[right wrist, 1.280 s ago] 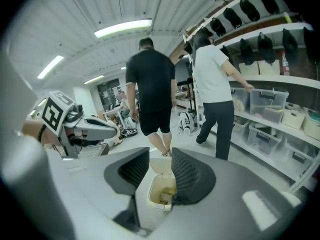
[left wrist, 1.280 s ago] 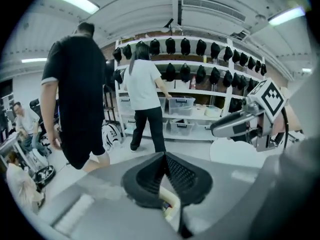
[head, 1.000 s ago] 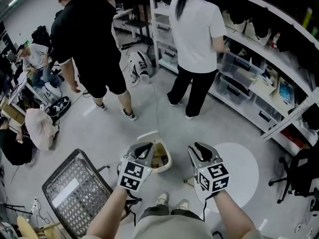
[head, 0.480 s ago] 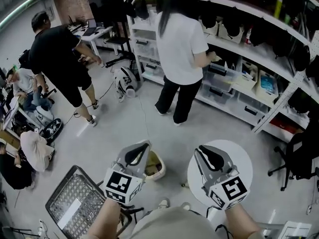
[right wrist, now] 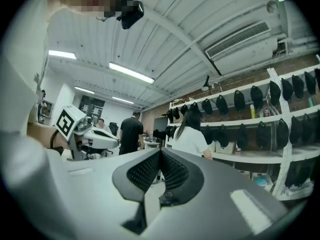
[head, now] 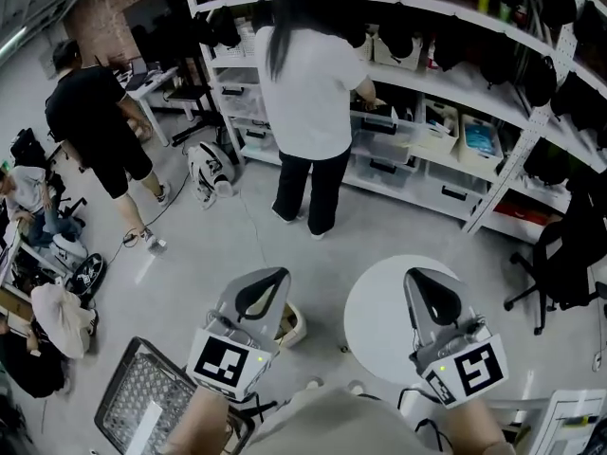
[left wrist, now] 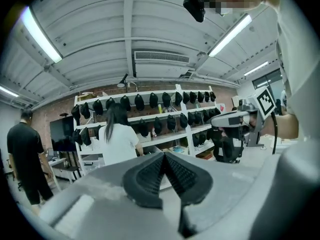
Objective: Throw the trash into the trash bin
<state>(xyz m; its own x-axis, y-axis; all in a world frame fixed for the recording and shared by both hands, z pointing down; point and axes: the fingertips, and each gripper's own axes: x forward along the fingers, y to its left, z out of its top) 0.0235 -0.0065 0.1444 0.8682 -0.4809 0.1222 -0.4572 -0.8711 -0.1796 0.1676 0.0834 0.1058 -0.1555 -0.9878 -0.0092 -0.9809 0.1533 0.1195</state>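
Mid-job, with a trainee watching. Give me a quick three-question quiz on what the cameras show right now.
1. True or false: the right gripper holds something.
2. Where is the bin? A) on the round table B) on the floor, between the table and the wire basket C) on a shelf
3. How do the left gripper's jaws stand?
Key: 1. False: its jaws have just closed, with nothing between them. 2. B. 3. Together, empty.
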